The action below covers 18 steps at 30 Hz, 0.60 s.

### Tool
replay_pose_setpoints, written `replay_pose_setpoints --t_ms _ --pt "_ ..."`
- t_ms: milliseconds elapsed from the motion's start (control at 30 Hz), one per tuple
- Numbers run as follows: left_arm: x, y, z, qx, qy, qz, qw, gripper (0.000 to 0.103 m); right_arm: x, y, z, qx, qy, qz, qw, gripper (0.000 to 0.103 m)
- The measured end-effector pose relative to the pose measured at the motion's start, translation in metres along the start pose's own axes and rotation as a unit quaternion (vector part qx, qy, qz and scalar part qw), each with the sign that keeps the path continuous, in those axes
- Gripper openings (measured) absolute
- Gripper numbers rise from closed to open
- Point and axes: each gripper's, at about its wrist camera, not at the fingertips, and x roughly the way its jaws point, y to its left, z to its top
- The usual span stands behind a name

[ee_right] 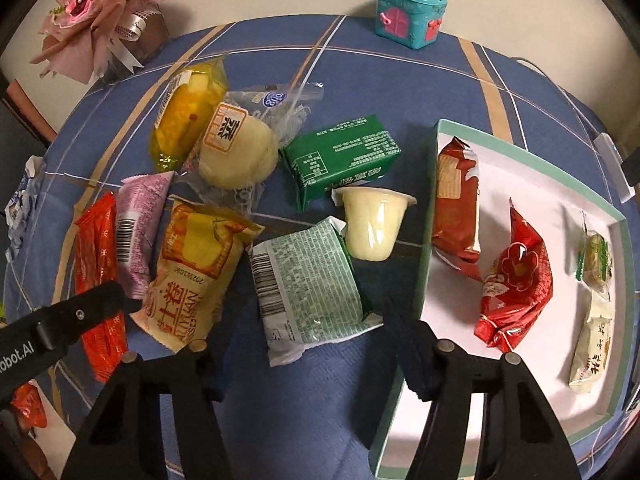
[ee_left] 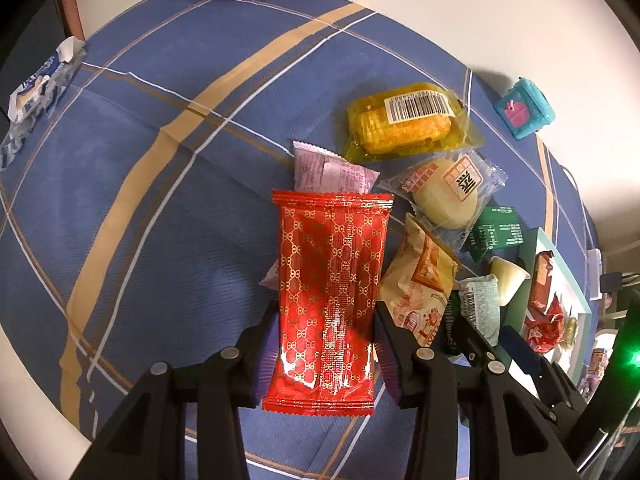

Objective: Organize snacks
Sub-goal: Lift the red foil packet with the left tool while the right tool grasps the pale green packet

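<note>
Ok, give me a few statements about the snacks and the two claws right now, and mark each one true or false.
1. The left claw has its fingers on either side of the red gold-patterned packet. True.
2. The right claw is shut on the green carton. False: it is open, with the pale green barcoded packet lying between its fingers, and the carton lies farther off.
3. The white tray with the teal rim holds several wrapped snacks. True.
4. The vacuum-packed corn cob lies in the tray. False: it lies on the blue checked tablecloth.
5. The pale jelly cup stands upright. False: it lies on its side beside the tray.
</note>
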Motion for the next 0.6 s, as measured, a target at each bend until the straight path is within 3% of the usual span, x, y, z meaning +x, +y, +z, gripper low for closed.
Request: replay_pose_setpoints --t_ms 100,600 --pt "0.004 -0.002 0.001 0.000 0.004 0.002 1.0000 0.047 0.005 0.001 0.000 -0.002 0.001 0.003 1.000 0.059" --pt "0.007 -0.006 0.005 -0.001 0.004 0.009 1.0000 0.047 0.020 0.021 -0.008 -0.021 0.001 -0.018 1.000 0.055"
